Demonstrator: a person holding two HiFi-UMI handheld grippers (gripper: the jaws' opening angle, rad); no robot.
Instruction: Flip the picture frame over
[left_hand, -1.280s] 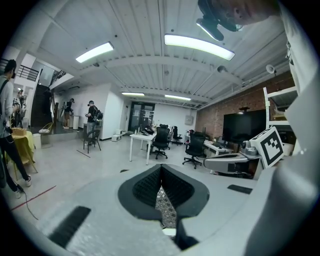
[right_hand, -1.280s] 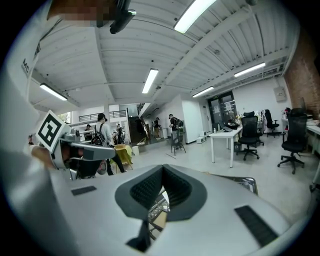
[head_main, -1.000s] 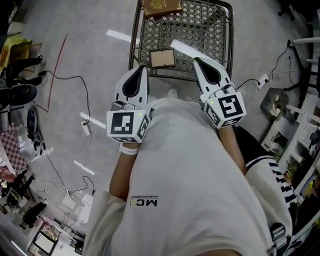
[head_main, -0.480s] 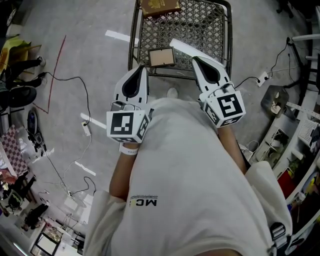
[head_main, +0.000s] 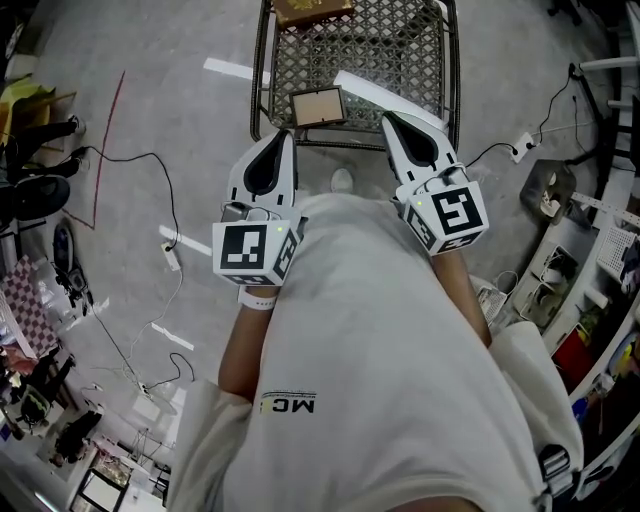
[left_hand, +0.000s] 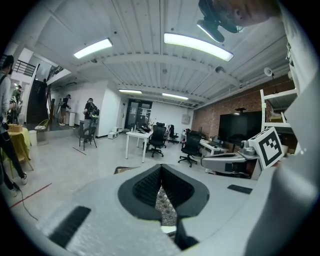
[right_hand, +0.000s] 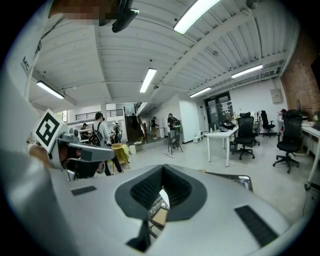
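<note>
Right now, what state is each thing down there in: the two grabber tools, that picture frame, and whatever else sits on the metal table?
Left gripper: fingers shut, holding nothing.
Right gripper: fingers shut, holding nothing.
Picture frame: lying flat on the mesh table, brown face up, untouched by either gripper.
Cardboard box: resting at the table's far end, partly cut off by the picture's edge.
</note>
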